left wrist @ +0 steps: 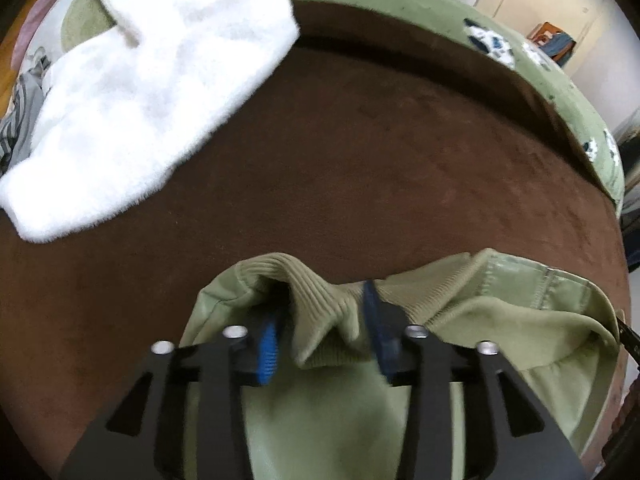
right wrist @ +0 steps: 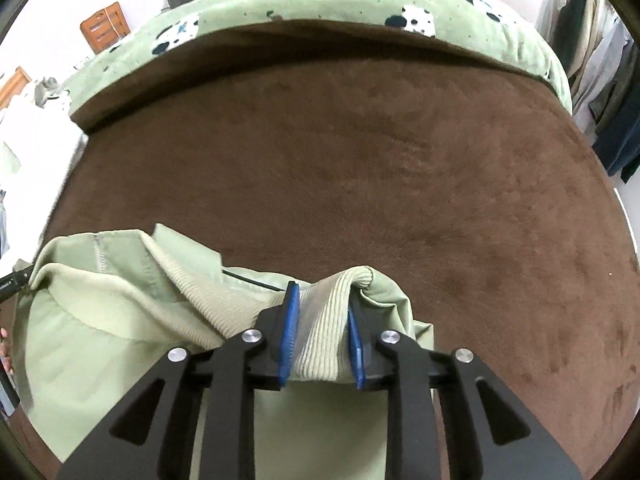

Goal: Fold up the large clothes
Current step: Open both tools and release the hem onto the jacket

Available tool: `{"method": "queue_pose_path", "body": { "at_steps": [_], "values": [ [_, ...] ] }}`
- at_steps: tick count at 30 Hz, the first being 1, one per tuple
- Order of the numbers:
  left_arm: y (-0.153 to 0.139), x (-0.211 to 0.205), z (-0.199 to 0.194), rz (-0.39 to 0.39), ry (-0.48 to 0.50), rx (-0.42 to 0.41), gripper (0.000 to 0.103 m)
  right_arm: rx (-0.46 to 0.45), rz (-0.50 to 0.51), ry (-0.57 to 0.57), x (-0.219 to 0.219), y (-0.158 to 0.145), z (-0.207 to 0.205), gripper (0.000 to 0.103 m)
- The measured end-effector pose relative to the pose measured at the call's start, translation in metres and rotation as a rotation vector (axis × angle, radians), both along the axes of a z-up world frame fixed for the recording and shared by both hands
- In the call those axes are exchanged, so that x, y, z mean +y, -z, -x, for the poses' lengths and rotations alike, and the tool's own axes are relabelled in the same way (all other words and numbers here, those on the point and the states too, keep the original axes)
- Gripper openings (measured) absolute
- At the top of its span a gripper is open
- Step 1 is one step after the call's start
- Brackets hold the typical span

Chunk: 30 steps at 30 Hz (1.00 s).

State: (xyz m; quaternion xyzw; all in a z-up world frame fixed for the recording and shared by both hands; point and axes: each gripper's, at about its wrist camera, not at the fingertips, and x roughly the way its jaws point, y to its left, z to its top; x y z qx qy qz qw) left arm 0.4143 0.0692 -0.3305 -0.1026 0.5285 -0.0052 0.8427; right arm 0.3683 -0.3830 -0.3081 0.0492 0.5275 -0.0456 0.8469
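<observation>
Lettering on black tip (right wrist: 10,282) illegible

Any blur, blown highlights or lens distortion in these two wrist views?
Left wrist: the white fleece is blown out and softly blurred; the left claw smears slightly. Right wrist: sharper, though white cloth at the left edge is overexposed. Both: fisheye bows the brown blanket.

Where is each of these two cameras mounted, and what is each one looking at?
Left wrist view: sits on the left tongs, looking steeply down at the green jacket's ribbed hem on the brown blanket; white fleece lies upper left.
Right wrist view: sits on the right tongs, looking down at the same hem; its blue pads stand around a ribbed fold.
Both show the jacket, the blanket and the green patterned cover beyond.
</observation>
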Motion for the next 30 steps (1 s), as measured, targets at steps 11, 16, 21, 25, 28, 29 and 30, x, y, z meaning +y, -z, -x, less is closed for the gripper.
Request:
{"method": "queue_pose_path", "body": {
  "at_steps": [11,16,21,25,28,29,30],
  "values": [
    [-0.062,0.018,0.001,-0.076,-0.063,-0.089,0.096,-0.127,0.054,-0.020,0.002,-0.061,0.014,0.089],
    [-0.074,0.017,0.018,-0.107,-0.046,-0.075,0.096,-0.138,0.026,-0.149,0.007,-0.082,0.008,0.091],
    [-0.059,-0.003,0.057,-0.153,0.019,-0.009,0.096,-0.114,0.011,-0.274,0.027,-0.077,0.004,0.091],
    [-0.034,-0.013,0.086,-0.160,0.031,0.045,0.096,-0.092,0.005,-0.313,0.047,-0.059,0.004,0.081],
    [-0.016,-0.019,0.100,-0.156,0.023,0.067,0.096,-0.058,-0.005,-0.296,0.058,-0.037,0.004,0.074],
    [-0.012,-0.020,0.102,-0.158,0.022,0.073,0.096,-0.047,-0.011,-0.283,0.061,-0.027,0.005,0.074],
    [-0.005,-0.022,0.105,-0.156,0.020,0.080,0.096,-0.040,-0.012,-0.274,0.061,-0.020,0.007,0.073]
  ]
}}
